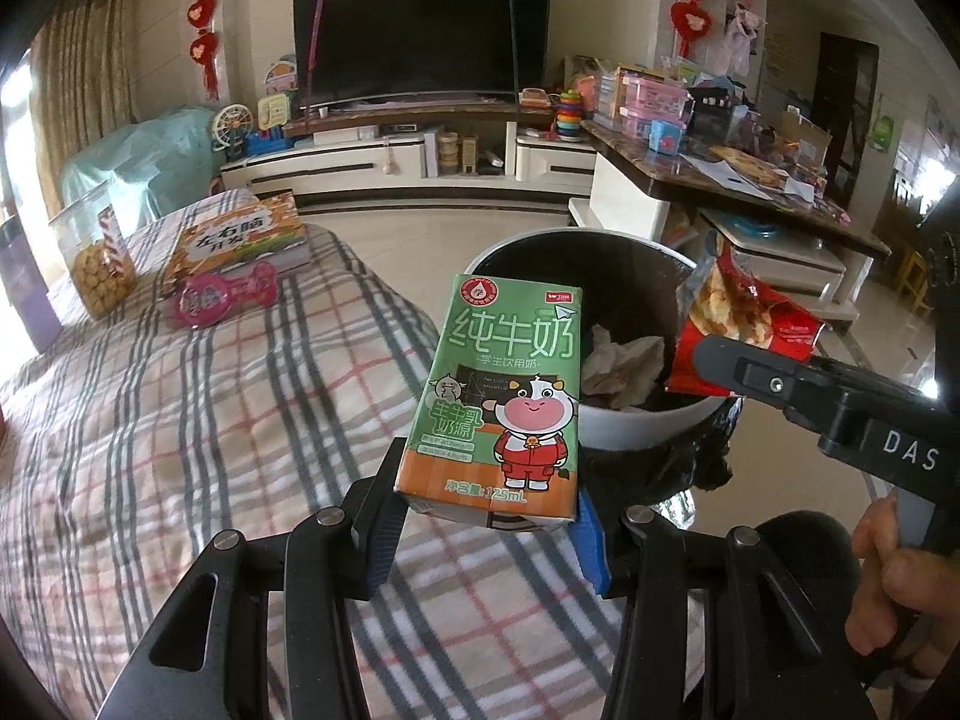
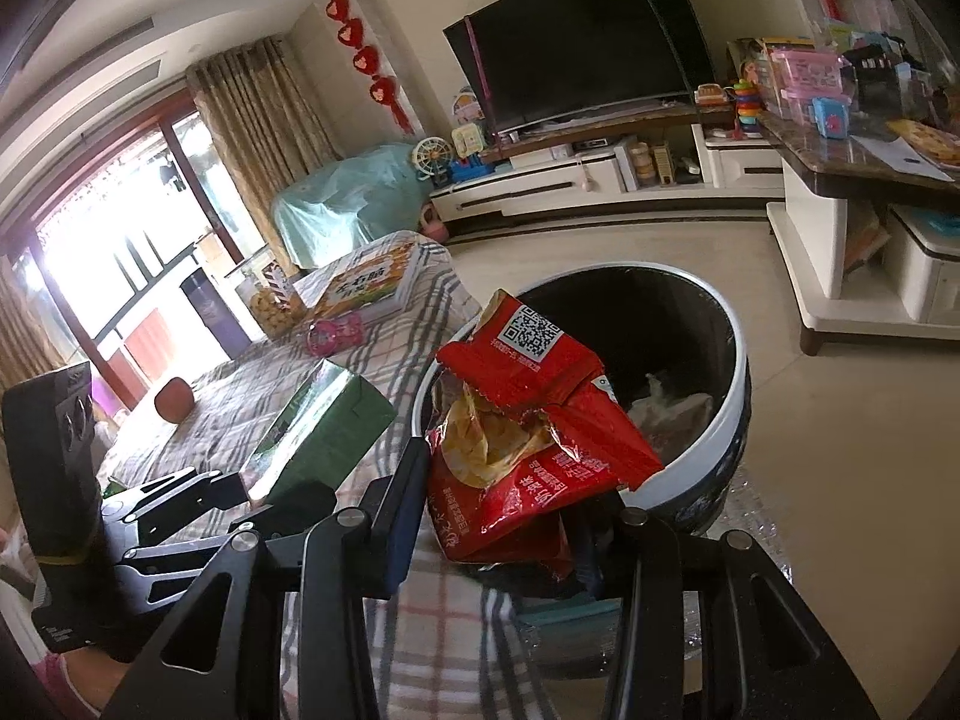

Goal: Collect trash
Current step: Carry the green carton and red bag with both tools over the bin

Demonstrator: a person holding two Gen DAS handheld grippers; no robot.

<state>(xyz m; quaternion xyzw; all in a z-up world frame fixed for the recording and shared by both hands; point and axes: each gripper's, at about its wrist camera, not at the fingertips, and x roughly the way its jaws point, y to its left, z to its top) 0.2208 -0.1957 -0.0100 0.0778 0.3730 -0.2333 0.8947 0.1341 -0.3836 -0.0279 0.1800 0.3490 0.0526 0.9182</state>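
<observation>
My left gripper (image 1: 480, 531) is shut on a green milk carton (image 1: 501, 396) with a cartoon cow, held upright at the near rim of a white trash bin (image 1: 636, 426) lined with a black bag. My right gripper (image 2: 504, 534) is shut on a crumpled red snack bag (image 2: 528, 438), which hangs over the bin's (image 2: 708, 462) near edge. In the left wrist view the snack bag (image 1: 744, 324) and the right gripper's finger (image 1: 780, 378) reach in from the right above the bin. The carton (image 2: 324, 426) and left gripper appear at the left of the right wrist view. Crumpled paper (image 1: 624, 366) lies inside the bin.
A plaid-covered table (image 1: 180, 408) holds a snack jar (image 1: 99, 264), a colourful box (image 1: 240, 240) and a pink toy (image 1: 222, 297). A TV stand (image 1: 384, 162) lines the far wall. A cluttered marble table (image 1: 720, 174) stands at right. A person's hand (image 1: 894, 576) grips the right tool.
</observation>
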